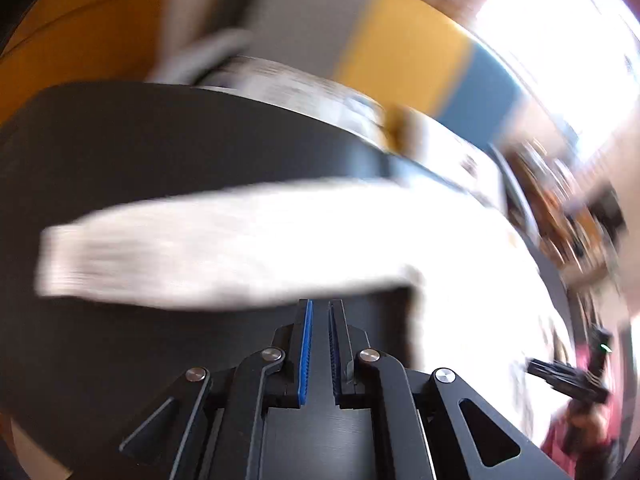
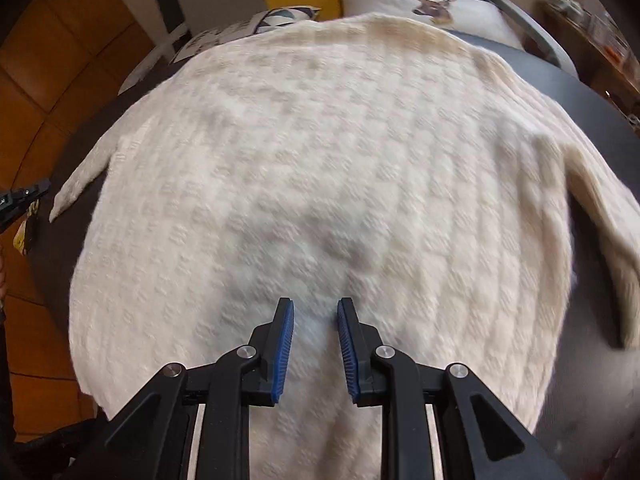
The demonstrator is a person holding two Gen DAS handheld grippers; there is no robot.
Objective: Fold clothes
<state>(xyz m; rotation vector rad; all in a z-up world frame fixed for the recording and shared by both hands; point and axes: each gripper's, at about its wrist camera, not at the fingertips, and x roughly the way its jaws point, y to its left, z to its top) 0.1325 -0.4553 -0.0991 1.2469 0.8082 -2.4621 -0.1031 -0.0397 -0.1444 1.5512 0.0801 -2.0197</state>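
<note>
Sweater: a cream knitted sweater [image 2: 320,168] is lying spread flat on the dark desk [image 2: 592,112], filling most of your right wrist view; its far edge is reaching toward the cushions.
Left sleeve: one sleeve [image 1: 208,256] is stretching out sideways over the dark desk [image 1: 160,152], lying just ahead of your left tongs; the left wrist view is heavily blurred, so the knit is not showing there.
Right sleeve: the other sleeve [image 2: 600,240] is folding down along the sweater's right side, near the desk edge.
Left tongs: your left tongs [image 1: 319,308] are hovering just short of the sleeve with a narrow gap between the blue pads [image 1: 306,344]; nothing is sitting between them, so they are reading as released. They are also peeking in at the left edge of the right wrist view [image 2: 24,196].
Right tongs: your right tongs [image 2: 316,308] are standing parted over the sweater's near middle, blue pads [image 2: 282,352] apart, with fabric showing through the gap but not pinched.
Cushions: a patterned cushion [image 2: 256,24] and a deer-print cushion [image 2: 436,4] are sitting beyond the desk's far side.
Floor: a wooden floor [image 2: 60,60] is showing to the left of the desk.
</note>
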